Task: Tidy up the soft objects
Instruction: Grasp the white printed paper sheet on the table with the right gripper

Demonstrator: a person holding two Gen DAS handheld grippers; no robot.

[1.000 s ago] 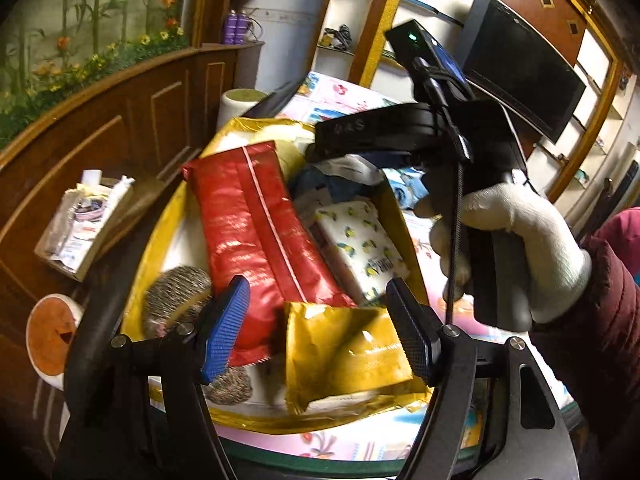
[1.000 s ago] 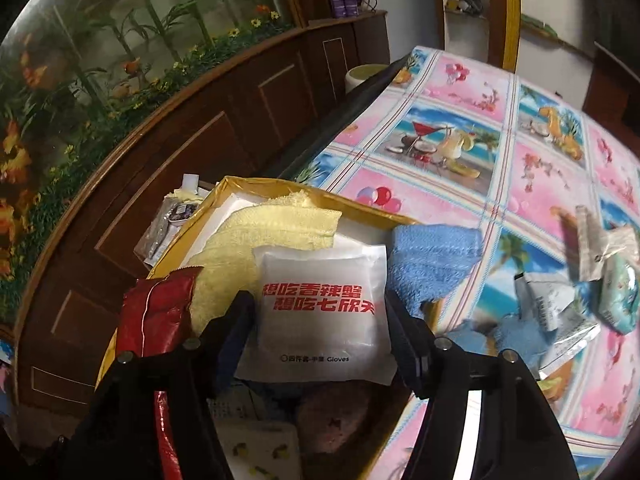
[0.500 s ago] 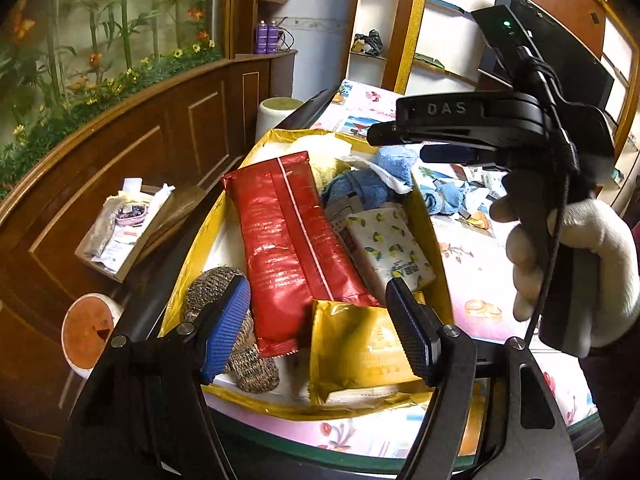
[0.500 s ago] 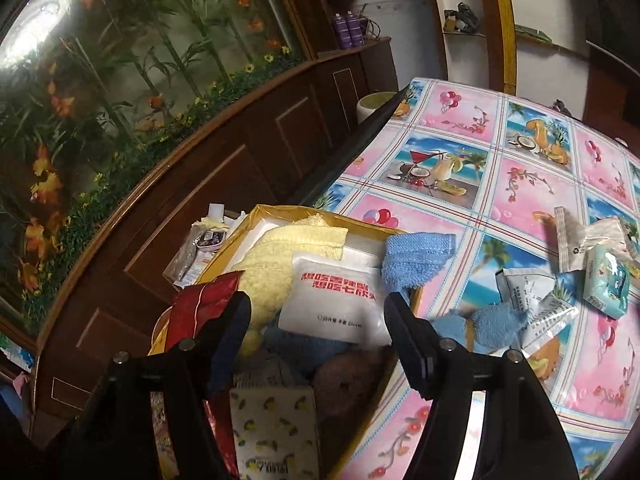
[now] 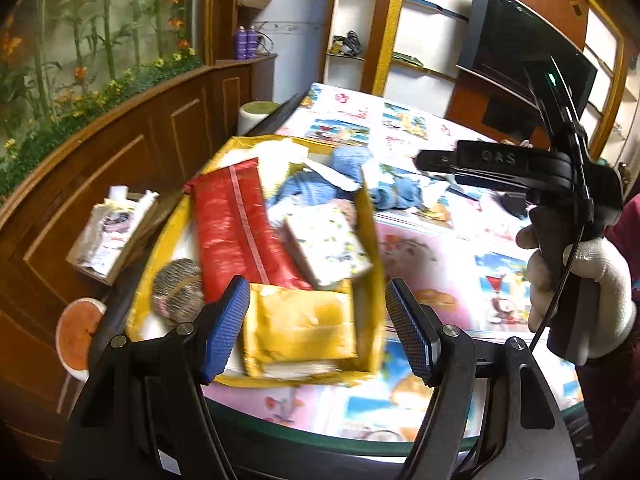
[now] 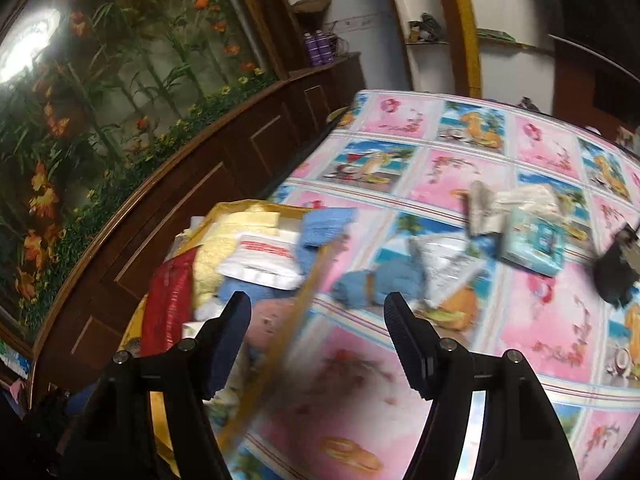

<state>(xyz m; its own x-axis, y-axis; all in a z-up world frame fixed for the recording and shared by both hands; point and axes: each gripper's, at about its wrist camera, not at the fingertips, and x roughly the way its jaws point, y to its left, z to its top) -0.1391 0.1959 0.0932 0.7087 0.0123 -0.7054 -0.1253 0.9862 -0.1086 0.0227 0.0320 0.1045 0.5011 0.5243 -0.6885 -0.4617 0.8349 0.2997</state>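
Note:
A yellow box (image 5: 367,224) at the table's left edge holds a red pack (image 5: 236,224), a gold pack (image 5: 298,328), a lemon-print tissue pack (image 5: 326,240), a brown scrubber (image 5: 176,292) and blue cloth (image 5: 308,190). My left gripper (image 5: 316,330) hovers open over the box's near end, nothing between its blue pads. In the right wrist view the box (image 6: 310,280) also shows a white printed packet (image 6: 260,260), a yellow towel (image 6: 236,232) and a blue towel (image 6: 326,222). My right gripper (image 6: 318,334) is open and empty above the box's right rim.
On the patterned tablecloth (image 6: 540,320) lie a blue cloth (image 6: 372,282), silvery packets (image 6: 444,266), a teal tissue pack (image 6: 536,244), crumpled white wrappers (image 6: 516,200) and a dark object (image 6: 614,276). A gloved hand (image 5: 580,280) holds the right gripper. Wooden panelling runs along the left.
The right gripper has drawn back and to the right, away from the white packet, which stays lying in the box. The left gripper has pulled back and up a little.

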